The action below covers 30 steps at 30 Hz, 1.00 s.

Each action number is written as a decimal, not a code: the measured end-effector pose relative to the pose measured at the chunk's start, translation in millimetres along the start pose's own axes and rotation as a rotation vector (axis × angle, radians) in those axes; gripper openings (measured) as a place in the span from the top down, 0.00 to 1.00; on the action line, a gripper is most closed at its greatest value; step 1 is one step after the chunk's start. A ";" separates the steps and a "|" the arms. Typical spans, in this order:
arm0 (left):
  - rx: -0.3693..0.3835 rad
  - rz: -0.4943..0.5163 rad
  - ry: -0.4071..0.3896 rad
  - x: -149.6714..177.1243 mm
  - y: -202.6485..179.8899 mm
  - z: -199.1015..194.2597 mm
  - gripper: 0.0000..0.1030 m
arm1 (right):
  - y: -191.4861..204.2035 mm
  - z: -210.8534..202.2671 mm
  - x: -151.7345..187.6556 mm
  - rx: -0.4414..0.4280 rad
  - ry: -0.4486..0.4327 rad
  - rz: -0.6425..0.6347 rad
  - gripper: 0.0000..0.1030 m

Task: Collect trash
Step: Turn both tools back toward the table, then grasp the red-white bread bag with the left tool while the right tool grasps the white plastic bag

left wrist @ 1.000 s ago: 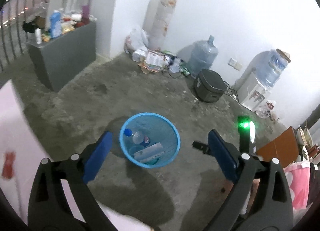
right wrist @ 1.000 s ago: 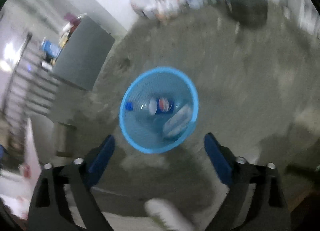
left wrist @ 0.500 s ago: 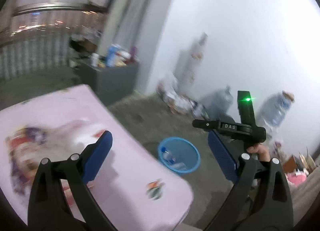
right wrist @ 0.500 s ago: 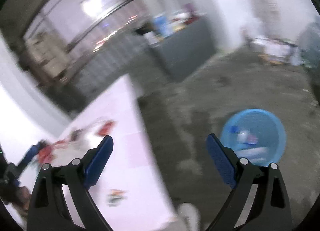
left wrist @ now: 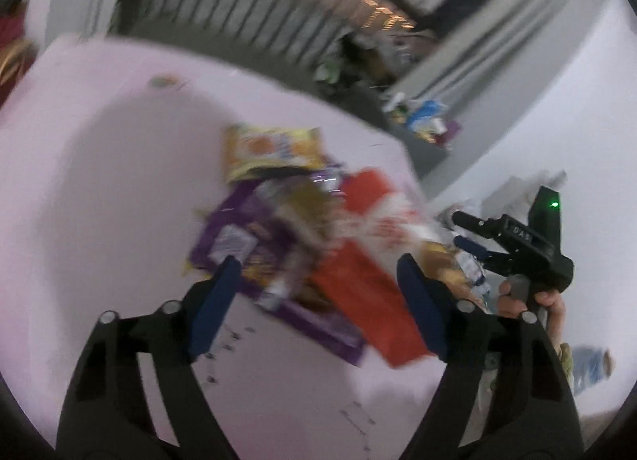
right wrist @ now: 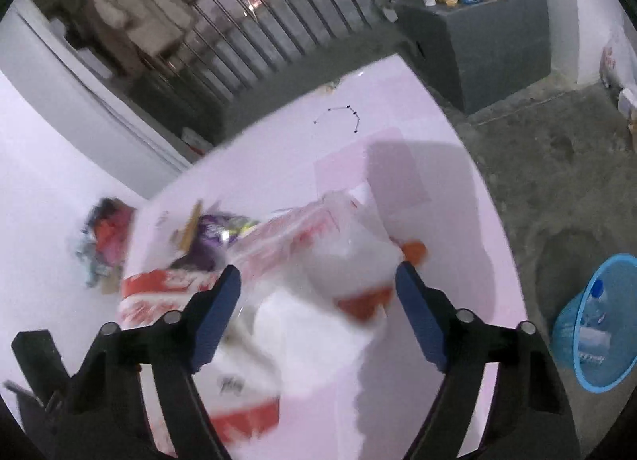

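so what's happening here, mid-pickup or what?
Not quite a pickup yet. A person holds both grippers over a pile of snack wrappers and plastic bags on the pink table. The left gripper and right gripper are both closing, but nothing is pinched yet; the right one is lined up on a red-and-white plastic bag. The blue bin on the floor beside the table already holds a bottle and other trash.

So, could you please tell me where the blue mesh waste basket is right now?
In the right wrist view, the blue mesh waste basket stands on the concrete floor at the far right, beside the pink table.
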<state>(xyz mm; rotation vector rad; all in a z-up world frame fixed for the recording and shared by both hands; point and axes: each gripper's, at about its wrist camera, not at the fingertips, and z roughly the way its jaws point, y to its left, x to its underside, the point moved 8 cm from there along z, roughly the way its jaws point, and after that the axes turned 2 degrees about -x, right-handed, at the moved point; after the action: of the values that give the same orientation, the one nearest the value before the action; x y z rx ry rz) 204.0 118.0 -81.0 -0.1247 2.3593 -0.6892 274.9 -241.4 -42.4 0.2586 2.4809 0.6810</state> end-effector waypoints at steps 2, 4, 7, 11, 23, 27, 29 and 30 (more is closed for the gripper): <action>-0.019 -0.056 0.023 -2.2 19.8 13.3 0.39 | 2.7 21.7 -6.4 0.034 0.019 0.007 0.30; -0.021 -0.106 0.045 -0.8 33.9 21.3 0.44 | 4.1 36.7 -8.3 0.049 0.040 0.011 0.35; -0.027 -0.116 0.056 -3.8 42.3 31.4 0.50 | 12.3 54.9 -0.6 0.041 0.098 0.018 0.42; -0.020 -0.107 0.051 -9.7 46.2 37.5 0.54 | 35.2 58.1 18.0 0.034 0.134 -0.032 0.49; 0.024 -0.115 0.066 6.0 42.4 31.5 0.68 | 74.6 39.6 88.9 0.011 0.164 -0.084 0.54; 0.055 -0.114 0.085 16.7 38.9 21.2 0.69 | 76.7 30.6 107.4 -0.014 0.179 -0.059 0.55; 0.069 -0.107 0.097 26.4 36.0 13.5 0.70 | 79.2 27.8 112.8 -0.024 0.185 -0.048 0.55; 0.066 -0.100 0.096 29.7 35.0 11.4 0.70 | 80.3 25.5 118.0 -0.025 0.185 -0.048 0.55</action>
<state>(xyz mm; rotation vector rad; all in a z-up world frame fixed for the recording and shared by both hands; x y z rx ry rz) 191.3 135.1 -123.2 -0.1856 2.4314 -0.8366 194.1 -125.0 -73.0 0.1315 2.6424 0.7459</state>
